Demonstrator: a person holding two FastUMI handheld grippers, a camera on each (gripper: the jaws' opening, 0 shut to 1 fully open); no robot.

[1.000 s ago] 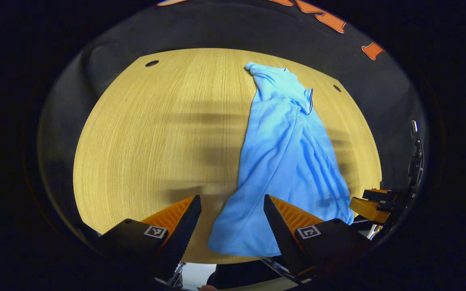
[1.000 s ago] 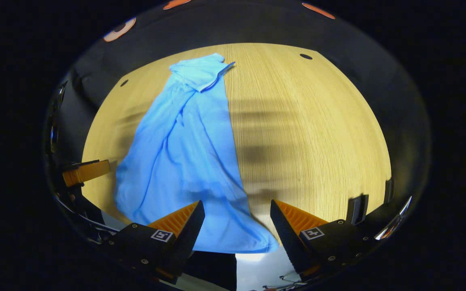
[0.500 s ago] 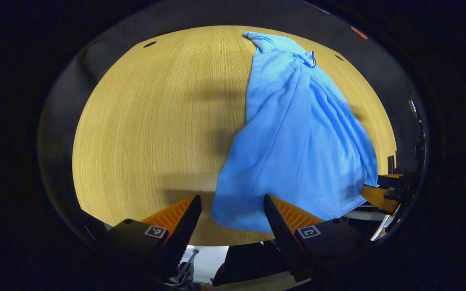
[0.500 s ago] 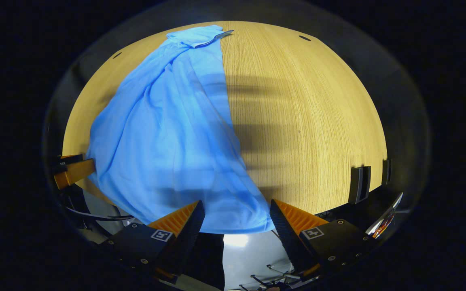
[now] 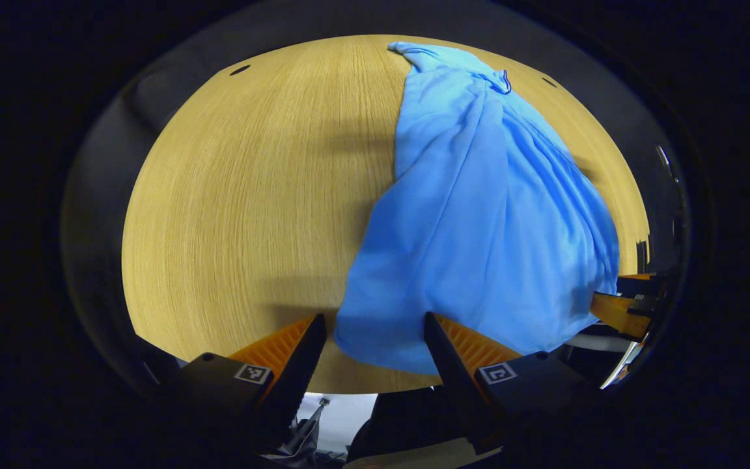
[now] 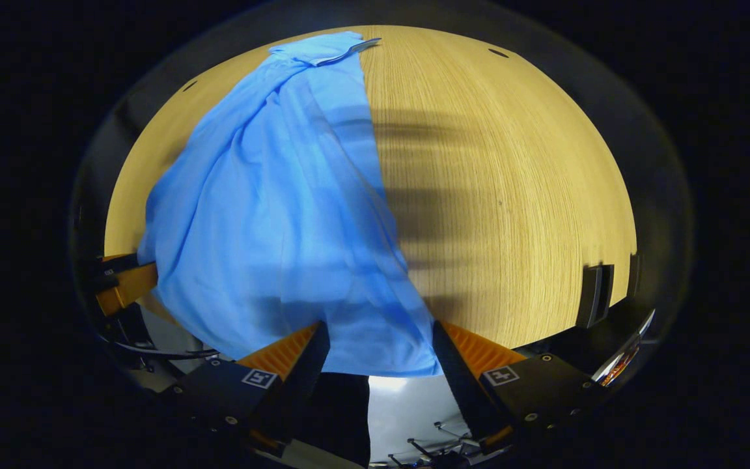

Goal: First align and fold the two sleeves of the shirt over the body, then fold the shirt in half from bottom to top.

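Both grippers, left point(image 5: 373, 339) and right point(image 6: 378, 345), gape wide over the blue shirt's point(image 5: 479, 215) six-o'clock hem, apparently poised to pinch it.

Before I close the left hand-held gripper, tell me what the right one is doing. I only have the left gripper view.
Observer: In the right gripper view, the right hand-held gripper has its fingers apart, and the near corner of the blue shirt lies between them.
Operator: Say whether that corner is on the table.
Observer: In that view, the corner of the hem reaches past the near edge of the table.
Operator: Report my gripper from that side.
Observer: The left hand-held gripper sits at the shirt's opposite edge, with cloth covering its tip.
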